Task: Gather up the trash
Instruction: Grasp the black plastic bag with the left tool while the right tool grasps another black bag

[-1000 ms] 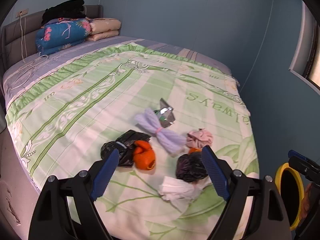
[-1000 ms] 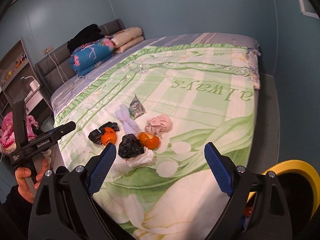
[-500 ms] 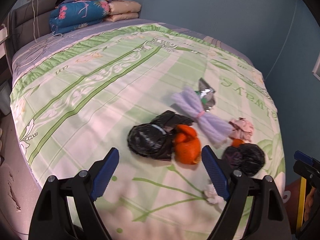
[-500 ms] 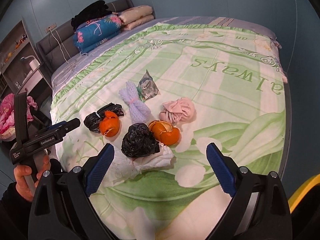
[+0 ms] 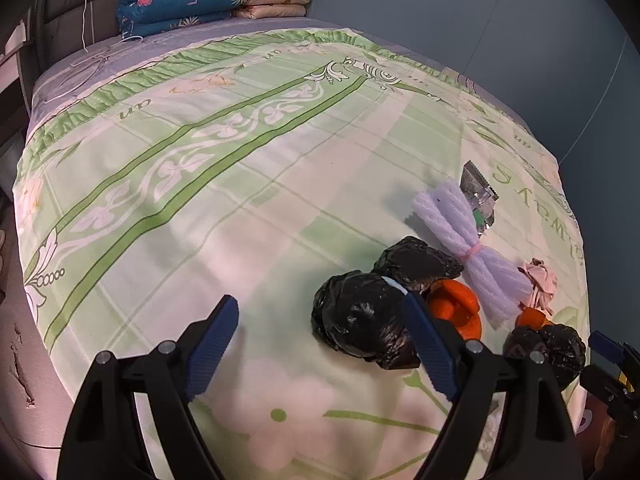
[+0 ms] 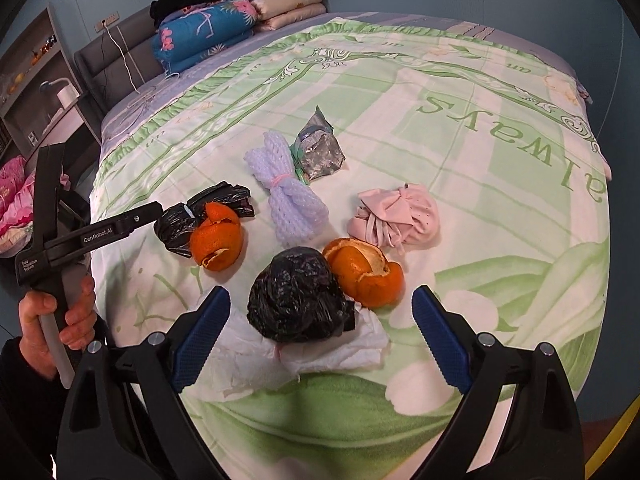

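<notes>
Progress: nothing collected yet as far as I can see, all trash is on the bed (image 6: pixel 460 80).

Left to right in the right wrist view:
- black bag wad (image 6: pixel 182 226) with orange peel (image 6: pixel 218 240) touching it, near the bed's left edge
- purple foam net bundle (image 6: pixel 286 196), foil wrapper (image 6: pixel 320 152) just beside it
- crumpled black bag (image 6: pixel 298 300) sitting on white tissue (image 6: pixel 320 352), nearest the camera
- second orange peel (image 6: pixel 362 272) touching that bag
- pink cloth wad (image 6: pixel 394 218), furthest right

Left tool (image 5: pixel 322 344): jaws wide apart, holding nothing. Its right finger overlaps the left-hand black bag wad in the left wrist view; can't tell if it's touching.

Right tool (image 6: pixel 320 328): spread wide, also holding nothing, with the crumpled black bag and tissue between its fingers but not pinched.

Yellow rim (image 6: pixel 616 432) at lower right may be the bin, too little visible to confirm.

Judgement: at the start. Every piece remains; first grabs look like the two black bags.
</notes>
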`<state>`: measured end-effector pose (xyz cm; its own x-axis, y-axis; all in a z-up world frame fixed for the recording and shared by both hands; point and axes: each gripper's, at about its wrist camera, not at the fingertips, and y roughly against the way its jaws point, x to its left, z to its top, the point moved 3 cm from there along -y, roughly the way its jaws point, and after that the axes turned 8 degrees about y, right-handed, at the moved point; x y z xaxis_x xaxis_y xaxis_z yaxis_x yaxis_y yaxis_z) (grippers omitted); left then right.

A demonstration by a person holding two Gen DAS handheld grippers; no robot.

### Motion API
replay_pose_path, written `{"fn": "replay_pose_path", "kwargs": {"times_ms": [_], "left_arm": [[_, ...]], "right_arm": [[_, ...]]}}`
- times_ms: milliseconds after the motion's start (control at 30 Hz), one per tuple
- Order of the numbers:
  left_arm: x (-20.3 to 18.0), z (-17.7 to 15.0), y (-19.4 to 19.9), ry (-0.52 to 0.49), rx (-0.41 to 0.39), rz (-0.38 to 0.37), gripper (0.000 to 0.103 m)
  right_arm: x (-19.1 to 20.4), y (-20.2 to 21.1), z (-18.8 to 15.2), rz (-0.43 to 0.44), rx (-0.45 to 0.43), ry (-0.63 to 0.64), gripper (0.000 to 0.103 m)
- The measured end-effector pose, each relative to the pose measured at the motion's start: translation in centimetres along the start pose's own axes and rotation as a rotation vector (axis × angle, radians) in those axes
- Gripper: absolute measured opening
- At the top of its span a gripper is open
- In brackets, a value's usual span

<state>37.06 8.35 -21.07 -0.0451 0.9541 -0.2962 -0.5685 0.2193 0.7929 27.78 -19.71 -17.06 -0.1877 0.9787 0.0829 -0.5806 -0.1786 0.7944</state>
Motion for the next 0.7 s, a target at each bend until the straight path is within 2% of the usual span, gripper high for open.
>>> {"fn": "replay_pose_path", "kwargs": {"times_ms": [267, 367, 433, 533, 600, 700], "left_arm": [[-0.3, -0.4, -2.1, 0.006, 0.041, -0.040, 0.077], [-0.8, -0.4, -2.5, -0.005, 0.050, -0.062, 0.069], [-1.3, -0.5, -2.7, -0.020, 0.057, -0.076, 0.058], [-2.0, -0.8, -2.8, -0.049, 0.062, -0.092, 0.045], [-2.3, -0.8, -2.8, -0.056, 0.060, -0.096, 0.040], [-2.2, -0.8, -2.7, -0.049, 0.060, -0.111, 0.034]], "right_arm": [[0.5, -1.8, 0.4, 0.015, 0.018, -0.023, 0.087], [0.8, -2.3, 0.3, 0.009, 0.023, -0.024, 0.083], [1.0, -2.8, 0.1, 0.015, 0.037, -0.022, 0.080], [1.3, -3.4, -0.1, 0.007, 0.055, -0.022, 0.071], [1.4, -3.7, -0.3, 0.001, 0.065, -0.026, 0.061], [1.5, -3.8, -0.4, 0.002, 0.067, -0.032, 0.055]]}}
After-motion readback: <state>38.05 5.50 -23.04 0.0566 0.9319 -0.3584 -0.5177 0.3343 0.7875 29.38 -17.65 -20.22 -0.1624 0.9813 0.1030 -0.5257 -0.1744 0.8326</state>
